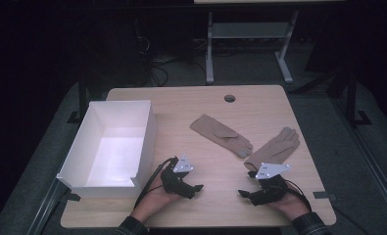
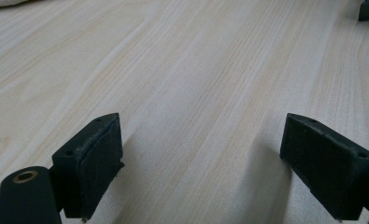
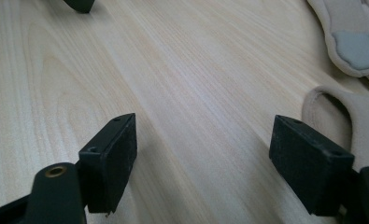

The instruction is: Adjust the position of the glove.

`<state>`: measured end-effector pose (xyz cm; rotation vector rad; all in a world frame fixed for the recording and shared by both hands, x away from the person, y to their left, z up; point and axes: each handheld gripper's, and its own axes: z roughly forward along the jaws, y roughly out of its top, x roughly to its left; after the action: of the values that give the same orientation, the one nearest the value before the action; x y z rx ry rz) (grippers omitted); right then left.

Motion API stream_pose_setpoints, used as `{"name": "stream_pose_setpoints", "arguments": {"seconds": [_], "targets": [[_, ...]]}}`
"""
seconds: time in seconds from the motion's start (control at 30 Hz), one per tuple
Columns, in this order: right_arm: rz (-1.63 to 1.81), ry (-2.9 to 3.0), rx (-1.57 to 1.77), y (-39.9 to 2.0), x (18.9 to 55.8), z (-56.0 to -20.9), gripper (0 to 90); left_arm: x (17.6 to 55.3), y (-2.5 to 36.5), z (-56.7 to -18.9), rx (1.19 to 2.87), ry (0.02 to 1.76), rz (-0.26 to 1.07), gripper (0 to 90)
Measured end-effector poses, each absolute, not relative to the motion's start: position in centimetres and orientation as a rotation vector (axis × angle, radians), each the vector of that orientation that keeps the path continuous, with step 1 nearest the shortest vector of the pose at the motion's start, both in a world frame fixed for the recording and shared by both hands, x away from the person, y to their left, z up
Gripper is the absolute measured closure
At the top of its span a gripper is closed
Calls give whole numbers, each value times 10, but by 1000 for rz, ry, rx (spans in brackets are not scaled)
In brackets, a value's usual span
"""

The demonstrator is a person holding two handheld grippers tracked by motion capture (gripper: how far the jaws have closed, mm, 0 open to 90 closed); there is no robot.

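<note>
Two tan gloves lie on the wooden table (image 1: 259,105). One glove (image 1: 220,133) rests at the middle, its fingers toward the front right. The other glove (image 1: 275,148) lies to its right, cuff toward me. In the right gripper view that cuff (image 3: 355,114) sits just beyond the right jaw, and a grey fingertip patch (image 3: 355,49) of the first glove shows above it. My left gripper (image 1: 197,189) rests low near the front edge, open and empty. My right gripper (image 1: 243,193) is also open and empty, just in front of the right glove's cuff. The two grippers point toward each other.
An open white box (image 1: 110,147) with nothing in it stands on the left part of the table. A round cable hole (image 1: 229,98) sits near the far edge. Beyond the table stands another desk frame (image 1: 250,34) over a dark floor with cables.
</note>
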<state>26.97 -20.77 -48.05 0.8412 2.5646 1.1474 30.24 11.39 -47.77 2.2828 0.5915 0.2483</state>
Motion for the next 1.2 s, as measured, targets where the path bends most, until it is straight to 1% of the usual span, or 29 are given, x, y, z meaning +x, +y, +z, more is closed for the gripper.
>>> {"name": "stream_pose_setpoints", "arguments": {"seconds": [0.13, 0.17, 0.3, 0.37, 0.47, 0.57, 0.63, 0.67, 0.73, 0.77, 1.2], "targets": [[1147, 2561, 847, -207, 269, -480, 234, 303, 114, -478, 2283, 590, 249, 124], [1149, 2555, 856, -208, 269, -480, 269, 303, 114, -478, 2284, 590, 249, 124], [1165, 2567, 870, -211, 274, -475, 477, 302, 114, -478, 2283, 593, 250, 124], [1172, 2551, 882, -213, 276, -469, 565, 302, 114, -478, 2282, 595, 250, 124], [1182, 2529, 923, -219, 281, -465, 663, 302, 114, -478, 2282, 596, 250, 124], [1167, 2537, 940, -224, 287, -466, 737, 302, 114, -478, 2282, 597, 249, 124], [1163, 2542, 962, -226, 290, -466, 777, 302, 114, -478, 2281, 596, 250, 124], [1163, 2542, 962, -226, 290, -466, 777, 302, 114, -478, 2281, 596, 250, 124], [1154, 2550, 977, -229, 295, -465, 841, 302, 114, -478, 2276, 600, 248, 124], [1163, 2544, 964, -230, 296, -465, 896, 302, 113, -478, 2271, 603, 247, 124], [1120, 2466, 1064, -248, 315, -461, 899, 302, 113, -478, 2269, 606, 245, 124]]}}
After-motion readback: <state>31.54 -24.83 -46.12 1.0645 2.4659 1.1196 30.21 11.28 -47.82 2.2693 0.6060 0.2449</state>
